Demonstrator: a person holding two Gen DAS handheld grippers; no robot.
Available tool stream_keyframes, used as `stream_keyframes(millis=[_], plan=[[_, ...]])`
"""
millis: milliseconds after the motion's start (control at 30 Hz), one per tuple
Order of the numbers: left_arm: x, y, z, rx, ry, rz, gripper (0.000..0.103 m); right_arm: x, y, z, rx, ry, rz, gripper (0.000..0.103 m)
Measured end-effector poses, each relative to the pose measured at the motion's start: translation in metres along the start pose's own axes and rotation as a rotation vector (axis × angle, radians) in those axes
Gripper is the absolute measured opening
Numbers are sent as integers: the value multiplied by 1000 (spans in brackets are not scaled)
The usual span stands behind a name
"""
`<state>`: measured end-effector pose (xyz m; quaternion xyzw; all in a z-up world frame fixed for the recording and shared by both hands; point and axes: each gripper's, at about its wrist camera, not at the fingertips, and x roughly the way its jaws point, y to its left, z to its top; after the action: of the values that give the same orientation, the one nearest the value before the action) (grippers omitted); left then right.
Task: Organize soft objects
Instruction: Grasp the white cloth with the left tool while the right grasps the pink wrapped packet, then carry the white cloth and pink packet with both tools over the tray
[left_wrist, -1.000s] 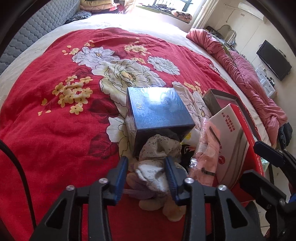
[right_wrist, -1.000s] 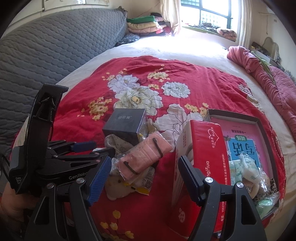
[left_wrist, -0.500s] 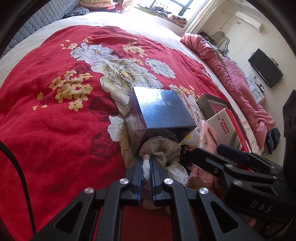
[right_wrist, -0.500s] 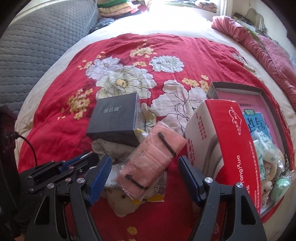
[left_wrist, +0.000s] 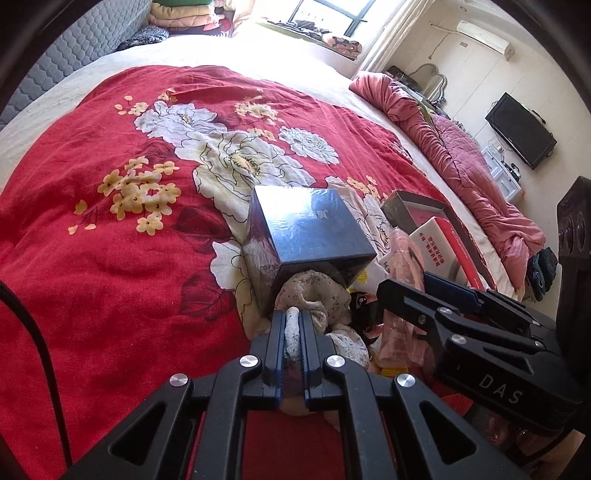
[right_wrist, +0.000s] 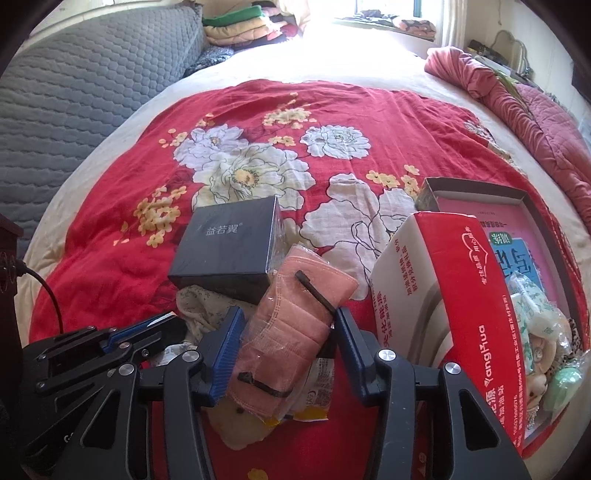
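My left gripper (left_wrist: 291, 314) is shut on a fold of the floral white cloth (left_wrist: 314, 291), which lies bunched under the front edge of a dark blue box (left_wrist: 310, 229). The same cloth (right_wrist: 199, 299) shows in the right wrist view beside the left gripper (right_wrist: 162, 321). My right gripper (right_wrist: 286, 317) is closing around a pink pack in clear wrap (right_wrist: 306, 288), and its pads touch the pack on both sides. The pack rests on a beige plush toy (right_wrist: 236, 424) and a yellow packet (right_wrist: 314, 402). All lie on the red floral bedspread (right_wrist: 258, 110).
A red and white carton (right_wrist: 454, 295) stands just right of the pack, leaning on an open tray (right_wrist: 480, 186) that holds several soft items. A rolled pink quilt (right_wrist: 535, 122) runs along the right. A grey padded headboard (right_wrist: 92, 92) is at the left.
The left jaws went from wide around the floral cloth to pinched on it. The right gripper dropped towards the pink pack and its jaws narrowed onto it.
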<state>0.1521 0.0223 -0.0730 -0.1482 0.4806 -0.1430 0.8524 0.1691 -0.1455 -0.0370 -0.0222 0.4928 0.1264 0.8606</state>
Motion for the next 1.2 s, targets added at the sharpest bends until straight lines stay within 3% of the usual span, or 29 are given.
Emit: stream_keyframes(millis=[700, 967, 1200], plan=[[-79, -37, -6, 37, -153, 125, 7, -87, -7, -4, -72, -183, 85, 51], [-110, -69, 0, 87, -200, 214, 7, -124, -19, 0, -74, -259, 132, 51], [-121, -100, 7, 122, -219, 204, 7, -151, -37, 0, -69, -313, 99, 51]])
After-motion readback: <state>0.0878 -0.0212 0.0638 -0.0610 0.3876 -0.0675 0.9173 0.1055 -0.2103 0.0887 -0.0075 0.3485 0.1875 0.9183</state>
